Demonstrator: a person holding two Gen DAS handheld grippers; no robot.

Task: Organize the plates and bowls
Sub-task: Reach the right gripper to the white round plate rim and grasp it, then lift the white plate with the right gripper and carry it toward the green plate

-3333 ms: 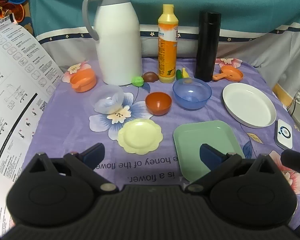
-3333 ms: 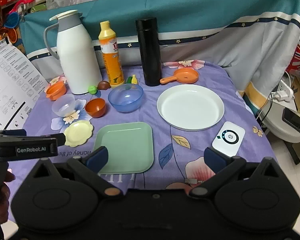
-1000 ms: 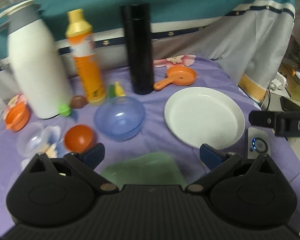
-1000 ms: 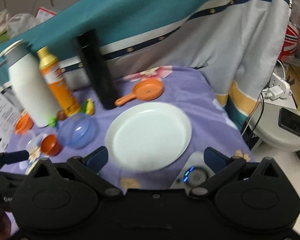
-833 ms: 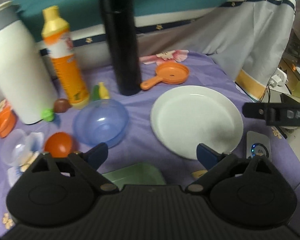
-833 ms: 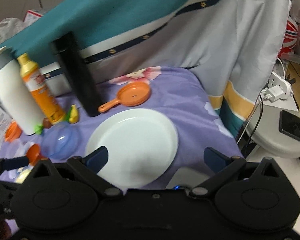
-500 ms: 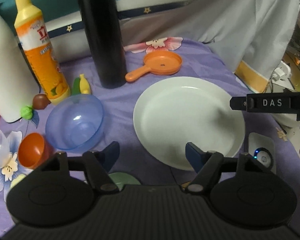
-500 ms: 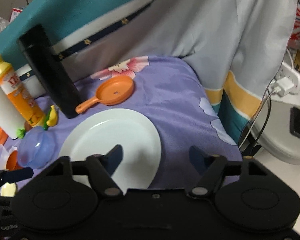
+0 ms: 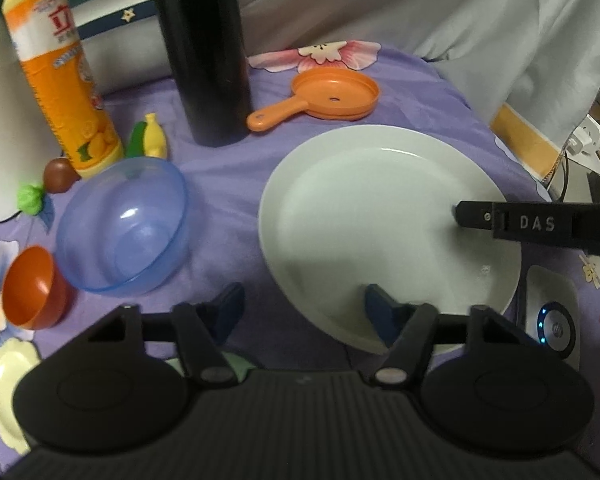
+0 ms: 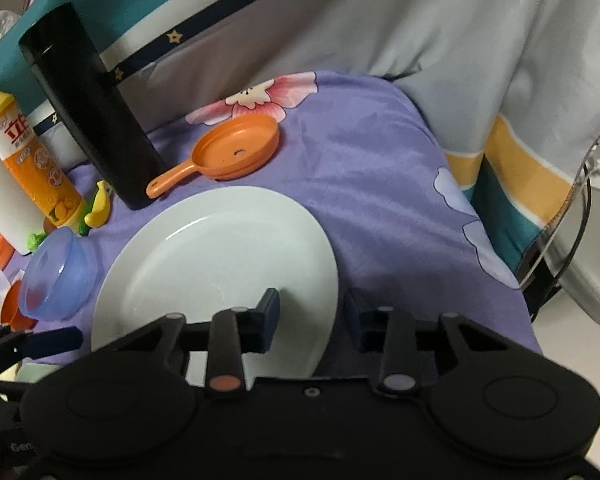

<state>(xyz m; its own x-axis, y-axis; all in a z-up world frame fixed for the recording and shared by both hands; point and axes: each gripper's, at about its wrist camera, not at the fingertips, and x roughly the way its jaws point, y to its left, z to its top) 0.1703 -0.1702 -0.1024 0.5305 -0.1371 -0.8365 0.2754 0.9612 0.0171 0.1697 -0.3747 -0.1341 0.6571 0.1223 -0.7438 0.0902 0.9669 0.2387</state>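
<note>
The right gripper [image 10: 311, 313] is closing astride the white plate [image 10: 220, 256]'s near rim, not yet pinching; the left gripper [image 9: 304, 311] is closing likewise; lying on the purple cloth [image 10: 372, 184], the plate is probably rigid, slick, breakable; thin rim is best.

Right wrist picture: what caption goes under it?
Right gripper closing across the white plate's near rim.
</note>
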